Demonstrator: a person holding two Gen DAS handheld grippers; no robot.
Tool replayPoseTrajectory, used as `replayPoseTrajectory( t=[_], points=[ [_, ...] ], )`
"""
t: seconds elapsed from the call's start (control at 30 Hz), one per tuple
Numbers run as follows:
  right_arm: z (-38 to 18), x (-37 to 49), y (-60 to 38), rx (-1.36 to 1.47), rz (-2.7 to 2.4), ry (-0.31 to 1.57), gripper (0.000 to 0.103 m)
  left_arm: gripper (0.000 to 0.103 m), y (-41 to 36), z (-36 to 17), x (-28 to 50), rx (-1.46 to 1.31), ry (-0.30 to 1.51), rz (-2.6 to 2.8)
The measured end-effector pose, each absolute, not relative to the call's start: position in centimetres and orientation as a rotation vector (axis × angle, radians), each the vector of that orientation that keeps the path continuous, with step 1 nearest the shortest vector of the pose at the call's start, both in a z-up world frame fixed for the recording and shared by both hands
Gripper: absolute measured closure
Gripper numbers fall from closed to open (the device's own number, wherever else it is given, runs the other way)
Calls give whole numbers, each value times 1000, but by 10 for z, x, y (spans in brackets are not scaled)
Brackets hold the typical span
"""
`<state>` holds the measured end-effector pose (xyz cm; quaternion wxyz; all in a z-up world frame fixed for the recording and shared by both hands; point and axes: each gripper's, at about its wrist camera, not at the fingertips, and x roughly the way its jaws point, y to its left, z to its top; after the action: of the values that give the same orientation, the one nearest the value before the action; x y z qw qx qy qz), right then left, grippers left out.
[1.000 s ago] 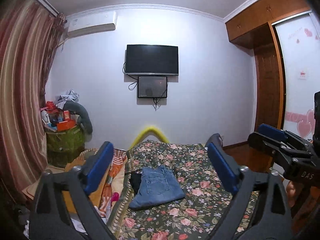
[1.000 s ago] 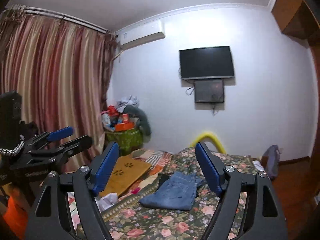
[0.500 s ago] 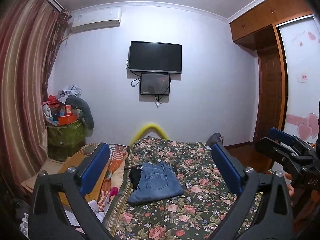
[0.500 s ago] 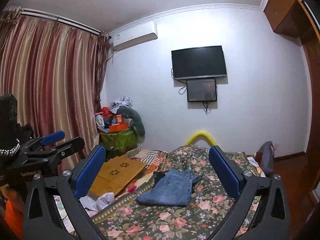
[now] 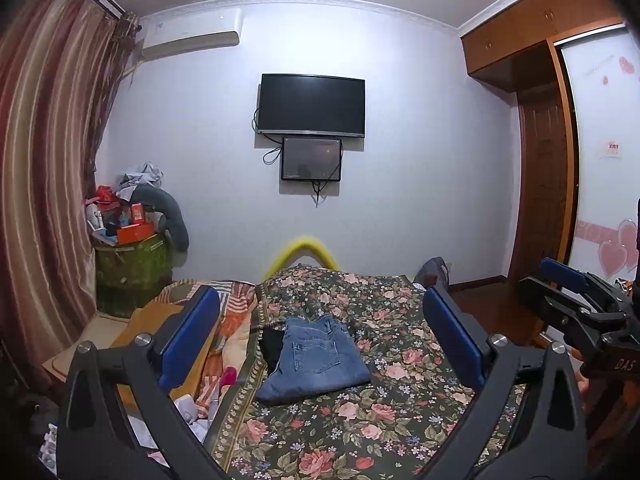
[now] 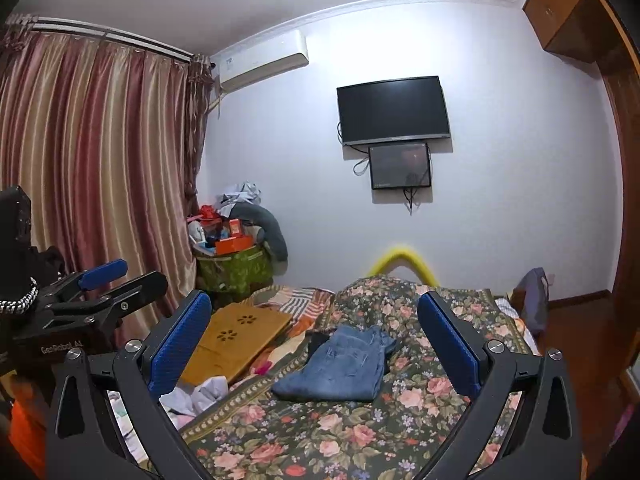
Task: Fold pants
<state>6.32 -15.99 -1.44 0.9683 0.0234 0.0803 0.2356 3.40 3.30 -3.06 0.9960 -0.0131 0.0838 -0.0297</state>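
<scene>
Blue jeans (image 5: pixel 316 356) lie folded in a compact stack on the floral bedspread (image 5: pixel 360 420), with a dark garment (image 5: pixel 270 346) peeking out at their left. They also show in the right wrist view (image 6: pixel 340 364). My left gripper (image 5: pixel 320 336) is open and empty, held well back from and above the jeans. My right gripper (image 6: pixel 316 340) is open and empty too, equally far back. Each gripper shows in the other's view, the right one (image 5: pixel 576 300) at the right edge and the left one (image 6: pixel 104 288) at the left edge.
A wooden lap board (image 6: pixel 236 336) and loose cloths (image 6: pixel 200 396) lie on the bed's left side. A green bin (image 5: pixel 132 268) piled with boxes stands by the curtain (image 5: pixel 44 184). A TV (image 5: pixel 312 106) hangs on the far wall. A wardrobe (image 5: pixel 552 152) is right.
Both grippers have tilted up and drawn back a little, so the jeans sit lower and smaller between the fingers. The right gripper's fingers have opened wider. The jeans have not moved.
</scene>
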Motion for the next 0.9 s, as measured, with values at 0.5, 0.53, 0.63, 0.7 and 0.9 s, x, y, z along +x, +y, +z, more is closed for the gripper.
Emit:
replayPoseTrajectory(
  t=[0.5, 0.53, 0.63, 0.7, 0.9],
  points=[
    [-13, 63, -165, 42, 460, 178, 0, 0, 33, -37, 42, -32, 182, -68],
    [-14, 64, -166, 41, 461, 179, 0, 0, 33, -37, 42, -32, 183, -68],
    [-13, 64, -167, 43, 461, 181, 0, 0, 34, -39, 43, -32, 184, -67],
    [-12, 63, -168, 42, 458, 180, 0, 0, 34, -38, 43, -32, 184, -68],
    [-11, 64, -169, 44, 461, 181, 0, 0, 33, -39, 44, -35, 183, -75]
  ],
)
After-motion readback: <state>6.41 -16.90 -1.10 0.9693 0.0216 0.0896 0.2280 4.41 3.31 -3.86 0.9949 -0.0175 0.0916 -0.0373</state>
